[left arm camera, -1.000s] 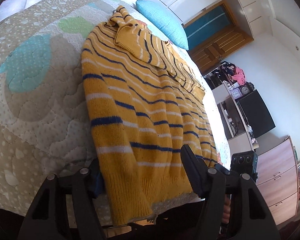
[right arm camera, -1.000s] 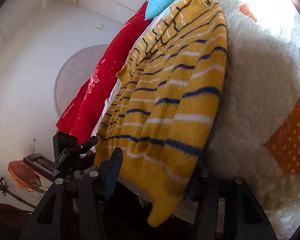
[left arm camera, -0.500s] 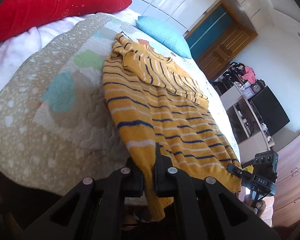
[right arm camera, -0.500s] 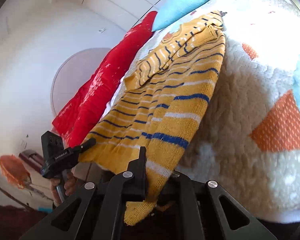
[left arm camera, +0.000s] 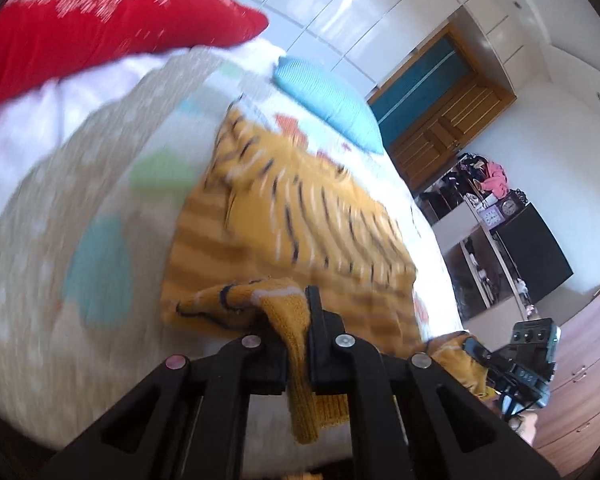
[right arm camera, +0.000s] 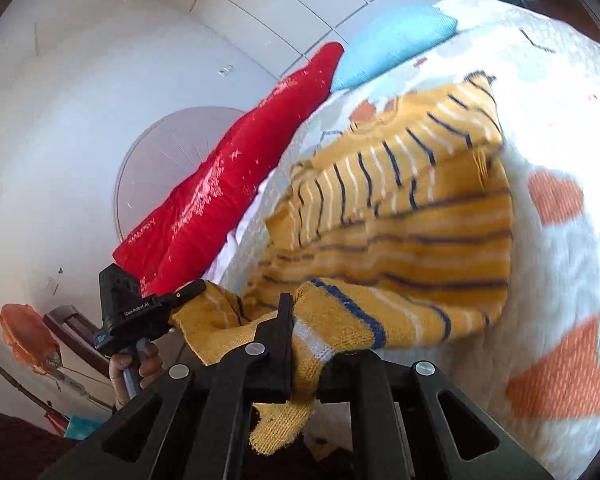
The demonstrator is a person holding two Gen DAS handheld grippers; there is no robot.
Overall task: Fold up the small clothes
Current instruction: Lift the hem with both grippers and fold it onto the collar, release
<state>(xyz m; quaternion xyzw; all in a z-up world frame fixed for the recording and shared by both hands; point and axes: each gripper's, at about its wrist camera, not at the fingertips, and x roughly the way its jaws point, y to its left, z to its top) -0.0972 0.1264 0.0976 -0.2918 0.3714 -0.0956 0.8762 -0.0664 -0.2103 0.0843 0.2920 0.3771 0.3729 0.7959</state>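
A yellow sweater (left arm camera: 300,220) with blue and white stripes lies on the quilted bed, its sleeves folded across the chest. My left gripper (left arm camera: 296,320) is shut on one bottom hem corner, which is lifted and carried over the sweater's body. My right gripper (right arm camera: 304,320) is shut on the other hem corner of the sweater (right arm camera: 400,220), lifted the same way. The right gripper also shows in the left wrist view (left arm camera: 476,350), and the left gripper in the right wrist view (right arm camera: 188,292). The lower part of the sweater curls up off the quilt between them.
The quilt (left arm camera: 60,220) has coloured patches. A red pillow (left arm camera: 100,20) and a blue pillow (left arm camera: 328,100) lie at the head of the bed. A wooden door (left arm camera: 440,120), shelves and a dresser (left arm camera: 580,380) stand beyond the bed's far side.
Both grippers closed on the sweater's hem corners, then lifted them and moved forward toward the collar, so the bottom of the sweater now folds up over its body.
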